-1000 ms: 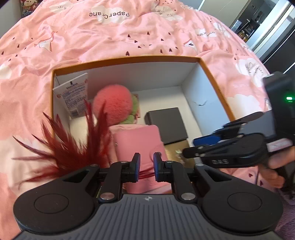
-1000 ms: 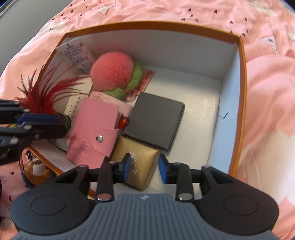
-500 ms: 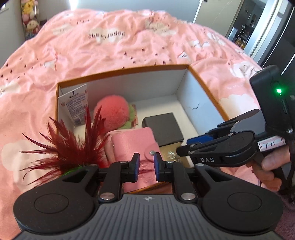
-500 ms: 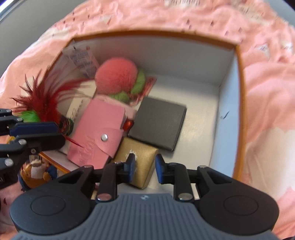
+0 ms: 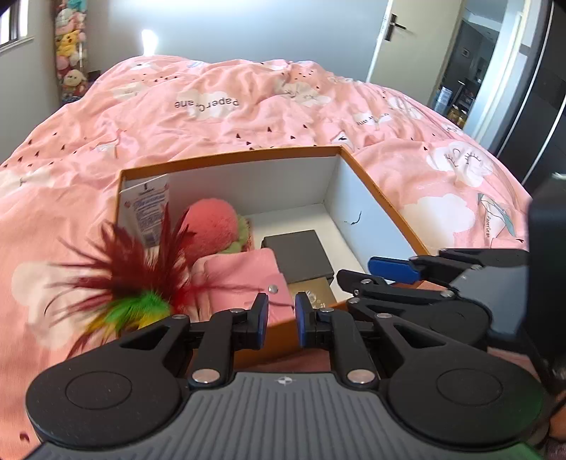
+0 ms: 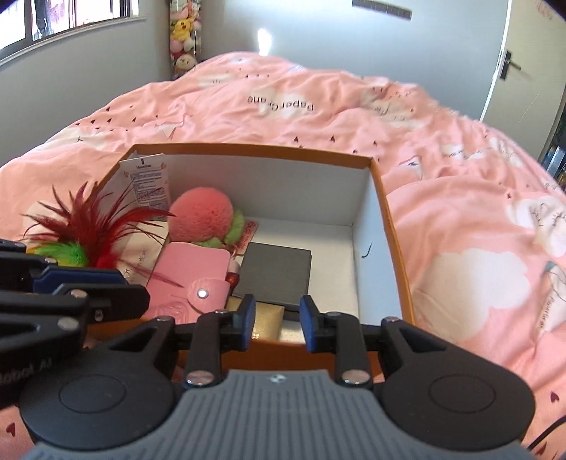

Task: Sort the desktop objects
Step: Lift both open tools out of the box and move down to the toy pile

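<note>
my bed [image 5: 247,116] wears a pink quilt; grey walls [image 6: 88,70], a window [image 6: 70,14], a white door [image 5: 399,42].

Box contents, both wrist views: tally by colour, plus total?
In the orange-rimmed box:
Pink: 2, pompom and snap wallet
Black: 1, flat case
Gold: 1, small box
White: 1, printed card
Red/green: 1, feather toy, at the left edge
Total: 6 visible
</note>
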### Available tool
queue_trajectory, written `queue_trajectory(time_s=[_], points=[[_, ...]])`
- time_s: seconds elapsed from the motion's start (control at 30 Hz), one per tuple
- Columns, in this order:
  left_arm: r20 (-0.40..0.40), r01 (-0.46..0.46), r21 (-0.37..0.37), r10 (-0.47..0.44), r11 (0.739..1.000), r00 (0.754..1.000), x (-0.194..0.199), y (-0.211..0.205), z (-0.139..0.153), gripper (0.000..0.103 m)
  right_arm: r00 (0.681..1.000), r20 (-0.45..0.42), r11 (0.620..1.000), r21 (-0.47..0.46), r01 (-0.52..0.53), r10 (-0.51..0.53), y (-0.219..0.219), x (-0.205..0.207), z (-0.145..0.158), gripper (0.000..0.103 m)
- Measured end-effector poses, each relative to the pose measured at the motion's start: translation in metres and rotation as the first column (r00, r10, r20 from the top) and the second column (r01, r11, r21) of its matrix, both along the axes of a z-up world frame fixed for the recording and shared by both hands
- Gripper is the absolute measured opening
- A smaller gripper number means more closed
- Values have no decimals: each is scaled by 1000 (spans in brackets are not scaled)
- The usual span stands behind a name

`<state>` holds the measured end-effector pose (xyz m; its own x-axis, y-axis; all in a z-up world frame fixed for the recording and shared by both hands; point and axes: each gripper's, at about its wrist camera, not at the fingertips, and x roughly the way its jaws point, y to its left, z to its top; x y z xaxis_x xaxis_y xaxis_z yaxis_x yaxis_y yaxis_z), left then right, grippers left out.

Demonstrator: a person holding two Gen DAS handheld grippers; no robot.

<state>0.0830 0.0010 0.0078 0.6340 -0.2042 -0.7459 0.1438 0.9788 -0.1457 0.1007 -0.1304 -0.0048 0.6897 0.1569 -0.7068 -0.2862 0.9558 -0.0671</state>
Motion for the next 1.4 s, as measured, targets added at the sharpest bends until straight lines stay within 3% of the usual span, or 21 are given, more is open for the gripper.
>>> queue_trajectory(time_s=[0.2,0.5,0.63,0.77,0.97,1.0,1.1,1.23,1.4], points=[[-16,-8,41,9,999,1000,-18,-2,-2,17,996,84,1000,11,-9,8,-4,-29,6,31],[-71,13,40,-10,999,997,-44,-10,-9,17,998,52,999,-20,-47,48,-13,-66,3,35],[-138,17,31,-12,999,990,-52,-11,-18,20,999,-15,999,7,-47,47,-27,-74,-6,36],[-220,21,26,-15,999,975,-59,-8,-31,23,991,-135,993,119,-2,18,-50,-71,-21,36],[-291,-49,5,49,999,956,-66,8,-47,42,965,-261,976,211,57,0,-69,-67,-43,36],[-299,-59,4,58,998,952,-66,10,-50,52,963,-271,974,218,64,-2,-71,-66,-45,37],[-334,-65,-16,56,998,941,-64,12,-58,53,953,-302,975,212,62,5,-71,-63,-50,44],[-315,-59,12,60,998,947,-64,10,-61,58,939,-343,982,183,55,11,-68,-62,-58,45],[-268,-45,-7,41,999,963,-66,21,-47,58,945,-324,983,180,26,34,-64,-63,-53,45]])
